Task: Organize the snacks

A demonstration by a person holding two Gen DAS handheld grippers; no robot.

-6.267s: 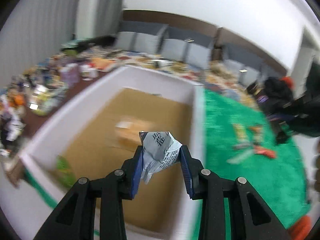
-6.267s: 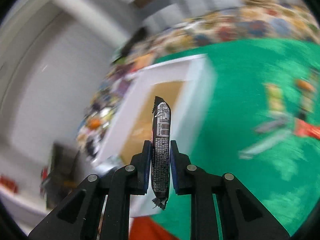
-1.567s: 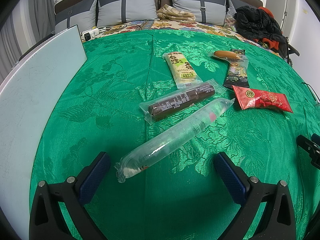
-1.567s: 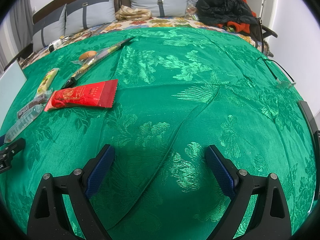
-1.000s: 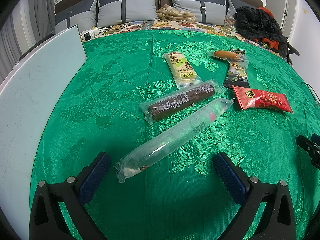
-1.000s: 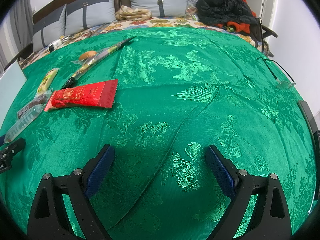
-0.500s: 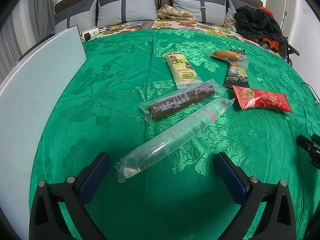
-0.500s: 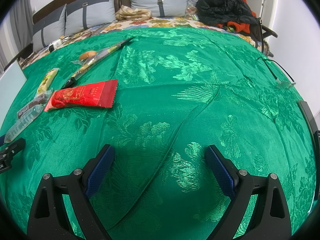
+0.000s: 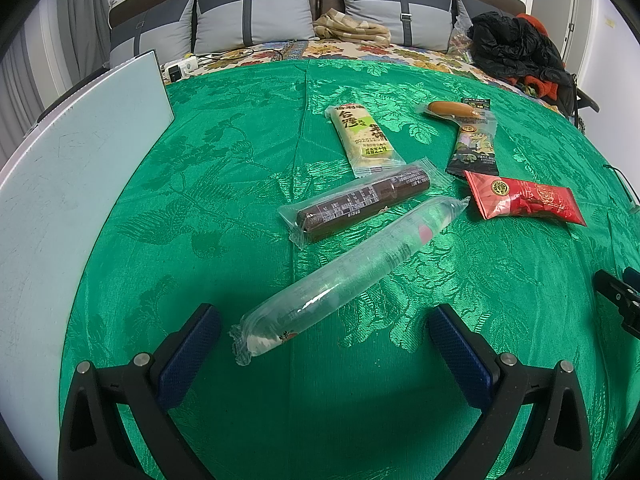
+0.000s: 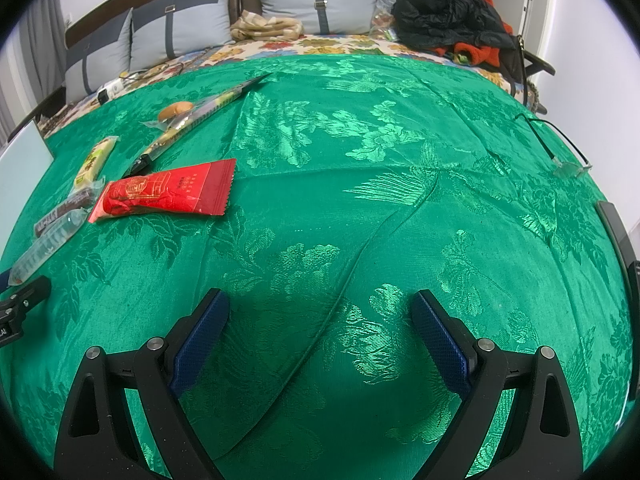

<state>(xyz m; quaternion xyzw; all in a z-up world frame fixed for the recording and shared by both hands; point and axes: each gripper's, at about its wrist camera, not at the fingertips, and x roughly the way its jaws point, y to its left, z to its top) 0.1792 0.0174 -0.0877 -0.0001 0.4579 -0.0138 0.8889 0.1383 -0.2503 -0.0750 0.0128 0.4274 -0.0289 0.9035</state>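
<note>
Several snacks lie on a green brocade cloth [image 9: 224, 184]. A long clear-wrapped roll [image 9: 344, 276] lies just ahead of my left gripper [image 9: 324, 344], which is open and empty. Beyond it are a dark brown bar [image 9: 360, 204], a pale green-labelled bar [image 9: 362, 136], a dark sachet [image 9: 474, 146] with an orange sausage [image 9: 450, 109], and a red packet [image 9: 524, 202]. My right gripper [image 10: 320, 332] is open and empty over bare cloth, with the red packet [image 10: 164, 192] far to its left.
A white box wall [image 9: 60, 184] stands along the left. Grey pillows [image 9: 256, 20] and a dark heap of clothes [image 9: 516, 48] lie at the back. A cable [image 10: 556, 140] crosses the cloth on the right. The other gripper's tip [image 9: 618, 296] shows at the right edge.
Since 6.3 s ago both grippers let go of their snacks and left the box. Over the last 1.6 s nothing has moved.
</note>
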